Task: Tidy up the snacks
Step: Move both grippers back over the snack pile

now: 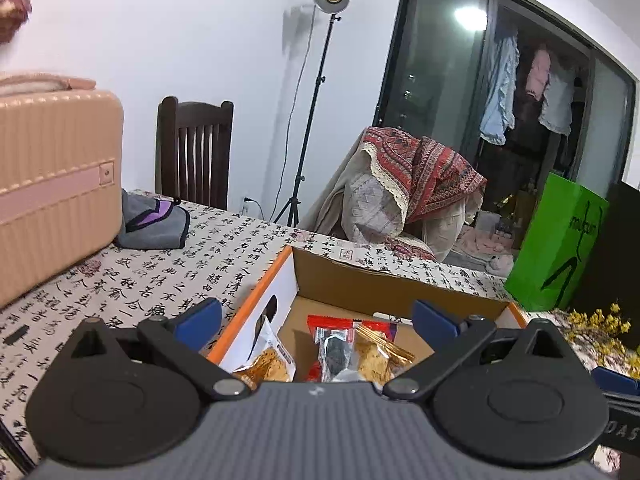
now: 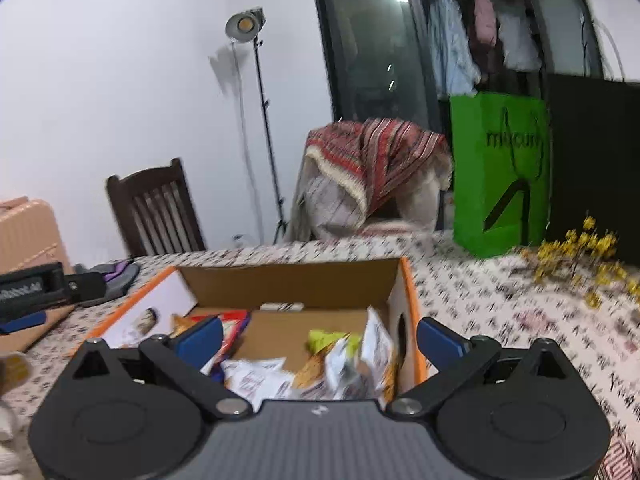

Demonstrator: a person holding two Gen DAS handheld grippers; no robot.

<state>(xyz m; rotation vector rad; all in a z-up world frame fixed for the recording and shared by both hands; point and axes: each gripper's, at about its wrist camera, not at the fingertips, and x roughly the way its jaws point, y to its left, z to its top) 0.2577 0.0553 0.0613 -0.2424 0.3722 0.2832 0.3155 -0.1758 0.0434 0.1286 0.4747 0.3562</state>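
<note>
Hand-held gripper [image 1: 316,320], ribbed grey body, black linkages (silver pivots), blue fingertips [image 1: 200,316]

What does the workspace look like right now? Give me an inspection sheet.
Surface: table under calligraphy-print cloth.
Job's things: open cardboard box holding snack packets.
Clutter: pink suitcase, grey pouch, green bag, yellow flowers.
Grippers: left gripper and right gripper open, empty, over the box.
Cables: cord down the lamp stand to a wall socket.
Surroundings: wooden chair, draped armchair, hanging laundry.
</note>
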